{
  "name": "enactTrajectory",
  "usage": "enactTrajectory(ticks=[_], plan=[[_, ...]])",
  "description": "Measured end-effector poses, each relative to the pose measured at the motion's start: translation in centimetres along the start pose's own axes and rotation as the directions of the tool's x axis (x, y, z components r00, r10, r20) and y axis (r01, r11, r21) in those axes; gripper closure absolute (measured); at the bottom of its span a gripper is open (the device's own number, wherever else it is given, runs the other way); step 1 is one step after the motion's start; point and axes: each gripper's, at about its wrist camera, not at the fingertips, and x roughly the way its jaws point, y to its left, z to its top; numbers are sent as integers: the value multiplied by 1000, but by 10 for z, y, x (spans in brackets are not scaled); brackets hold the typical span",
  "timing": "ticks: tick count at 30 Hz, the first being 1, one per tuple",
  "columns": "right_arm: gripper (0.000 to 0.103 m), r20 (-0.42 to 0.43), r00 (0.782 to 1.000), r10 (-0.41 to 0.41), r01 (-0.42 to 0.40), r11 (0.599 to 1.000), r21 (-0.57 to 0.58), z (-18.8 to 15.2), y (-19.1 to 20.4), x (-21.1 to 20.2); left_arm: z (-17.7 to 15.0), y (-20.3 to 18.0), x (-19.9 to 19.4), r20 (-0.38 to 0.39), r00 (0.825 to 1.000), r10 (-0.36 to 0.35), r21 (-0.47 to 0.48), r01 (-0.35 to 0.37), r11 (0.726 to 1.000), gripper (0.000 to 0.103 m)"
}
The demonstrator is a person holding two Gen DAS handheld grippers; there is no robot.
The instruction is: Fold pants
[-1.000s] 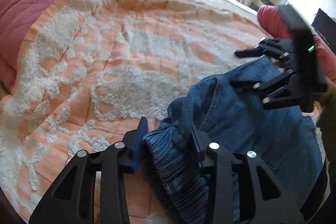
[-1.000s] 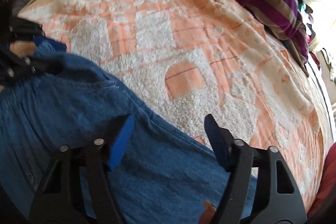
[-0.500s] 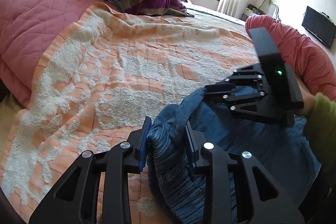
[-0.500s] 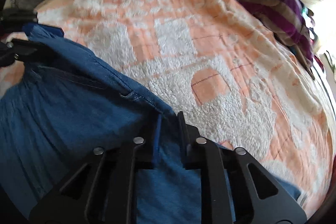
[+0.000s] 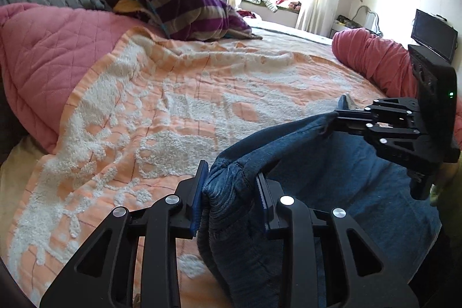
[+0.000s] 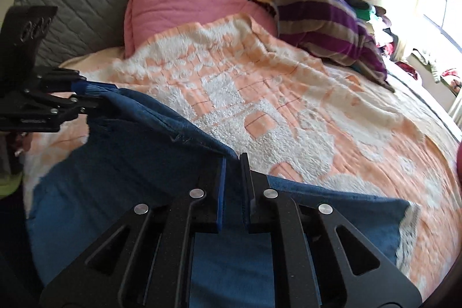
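The pants [image 5: 332,192] are blue denim and lie on the blanket [image 5: 173,106], at its near edge, with one edge lifted off it. The left gripper [image 5: 231,192] is clamped on a thick gathered bunch of the cloth, which looks like the elastic waistband. The right gripper [image 6: 232,186] is closed on a thin edge of the same cloth, further along from the left gripper, and the denim hangs as a loose strip between the two.

I judge the fabric soft and limp, moderately heavy for clothing, not slippery and not fragile. It will sag between the grips and follow them, so the best holds are the thick hems and waistband, with both grips at an even height.

Count: one pair of pants, two grippers, one blanket, one striped pillow [image 6: 326,19] beyond the blanket.
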Motion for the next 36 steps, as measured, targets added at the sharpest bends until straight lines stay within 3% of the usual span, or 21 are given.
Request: enactTrajectory(ticks=[11, 20, 28, 36], plan=[[99, 52, 999, -7, 6, 1000, 26, -52, 42, -91, -29, -49, -56, 85, 996, 13, 123, -23, 992, 74], [99, 35, 997, 65, -67, 996, 58, -107, 91, -123, -71, -60, -81, 4, 1000, -7, 131, 7, 991, 74], [99, 42, 991, 128, -130, 991, 45, -128, 123, -135, -97, -66, -89, -85, 995, 43, 164, -29, 986, 71], [99, 14, 993, 116, -116, 993, -2, -139, 138, -128, -110, -63, -91, -150, 984, 92, 163, -67, 984, 61]])
